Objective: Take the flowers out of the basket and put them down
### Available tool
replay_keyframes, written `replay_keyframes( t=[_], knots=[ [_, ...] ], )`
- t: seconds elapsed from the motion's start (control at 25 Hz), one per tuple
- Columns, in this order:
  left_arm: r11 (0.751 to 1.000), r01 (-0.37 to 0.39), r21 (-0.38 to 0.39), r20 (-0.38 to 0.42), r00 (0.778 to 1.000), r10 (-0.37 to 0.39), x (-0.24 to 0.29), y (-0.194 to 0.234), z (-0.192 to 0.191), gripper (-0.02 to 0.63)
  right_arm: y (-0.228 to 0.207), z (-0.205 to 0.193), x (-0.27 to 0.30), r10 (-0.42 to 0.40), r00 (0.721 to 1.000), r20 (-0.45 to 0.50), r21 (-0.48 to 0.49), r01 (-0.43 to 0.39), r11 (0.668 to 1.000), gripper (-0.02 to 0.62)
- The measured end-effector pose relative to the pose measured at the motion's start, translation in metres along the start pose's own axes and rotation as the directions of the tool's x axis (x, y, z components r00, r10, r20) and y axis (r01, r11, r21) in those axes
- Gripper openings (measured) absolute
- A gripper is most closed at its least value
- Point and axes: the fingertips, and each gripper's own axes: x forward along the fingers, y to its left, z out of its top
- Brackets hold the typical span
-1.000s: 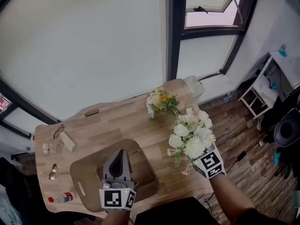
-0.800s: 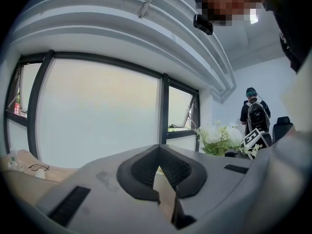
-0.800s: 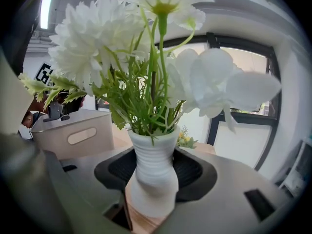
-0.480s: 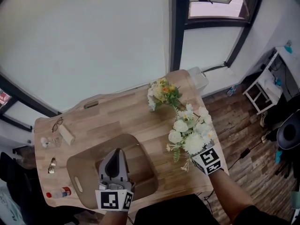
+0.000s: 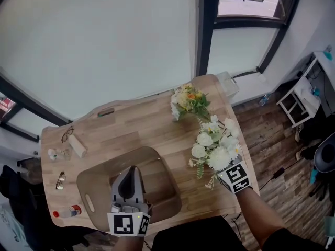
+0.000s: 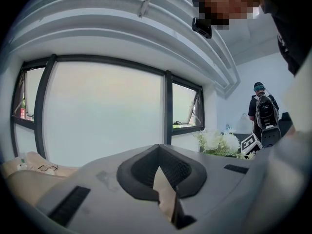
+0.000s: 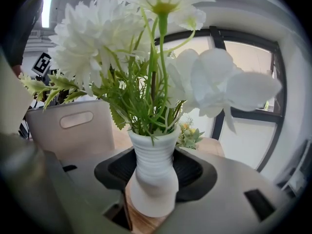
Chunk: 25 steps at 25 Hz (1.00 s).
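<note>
White flowers (image 5: 215,148) in ribbed vase (image 7: 152,172), clamped by right tool (image 7: 152,206) over wooden surface (image 5: 138,127), left tool (image 5: 130,172) closed above brown basket (image 5: 97,184)

Wooden surface (image 5: 141,127) has a bit of clutter down its left end: a pair of glasses (image 5: 66,135), a pale little block (image 5: 78,146) just beside them, and a small red-capped bottle (image 5: 67,212) lying near the front corner.
</note>
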Motion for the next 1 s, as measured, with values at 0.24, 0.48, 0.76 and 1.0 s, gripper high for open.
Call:
replay_keyframes(
  t=[0.24,0.48,0.76,1.0],
  knots=[
    [1.000,0.020,0.006,-0.007,1.000,-0.020,0.001,-0.005,-0.001,0.002,-0.002,-0.006,0.001,-0.015,1.000,0.003,0.000,0.015,1.000,0.250],
    [1.000,0.027,0.010,-0.006,1.000,-0.027,-0.001,-0.008,0.002,0.002,-0.004,-0.007,0.001,-0.019,1.000,0.006,0.020,0.019,1.000,0.252],
    [1.000,0.008,0.016,0.007,1.000,-0.008,-0.010,-0.003,0.011,0.002,-0.003,-0.009,0.003,-0.014,1.000,-0.007,0.006,0.014,1.000,0.276],
    [0.999,-0.011,0.036,0.039,0.999,0.010,-0.032,0.002,0.031,0.002,-0.004,-0.012,-0.010,-0.027,0.999,-0.017,0.023,0.028,0.999,0.302]
  ],
)
